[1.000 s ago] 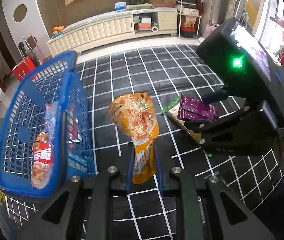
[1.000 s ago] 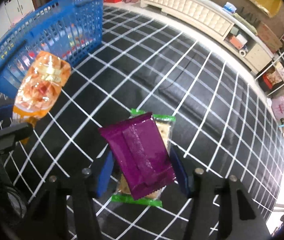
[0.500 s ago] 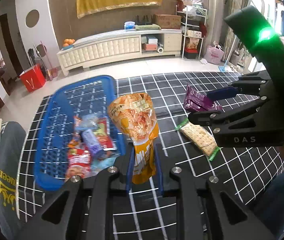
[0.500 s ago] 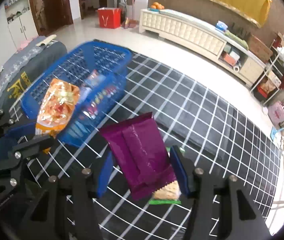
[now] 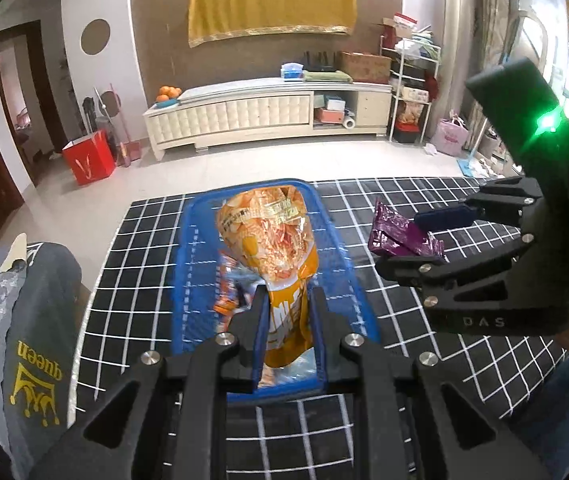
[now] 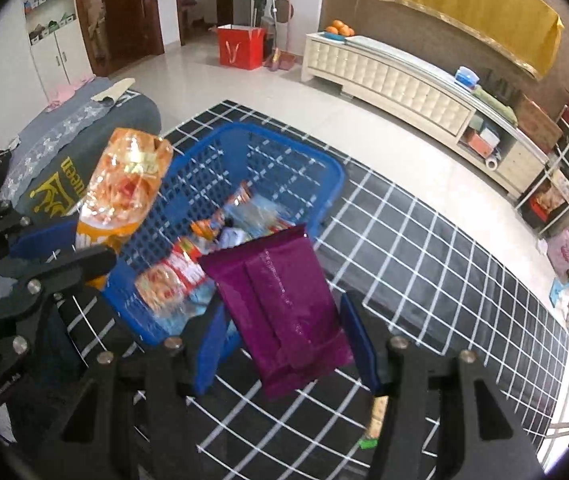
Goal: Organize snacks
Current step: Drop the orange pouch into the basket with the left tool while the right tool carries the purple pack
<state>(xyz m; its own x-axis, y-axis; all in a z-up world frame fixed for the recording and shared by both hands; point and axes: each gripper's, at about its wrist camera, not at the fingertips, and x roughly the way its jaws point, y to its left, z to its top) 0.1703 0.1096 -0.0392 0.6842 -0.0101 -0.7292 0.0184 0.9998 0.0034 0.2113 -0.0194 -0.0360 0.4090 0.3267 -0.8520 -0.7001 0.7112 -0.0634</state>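
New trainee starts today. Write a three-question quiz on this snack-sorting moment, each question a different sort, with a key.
1. True or false: the left gripper is shut on the orange snack bag.
2. What does the right gripper hold? A) a green cracker pack B) the purple packet C) nothing
3. Fill in: both snacks hang above or beside the ____ basket, which already holds snacks.

Key: 1 true; 2 B; 3 blue
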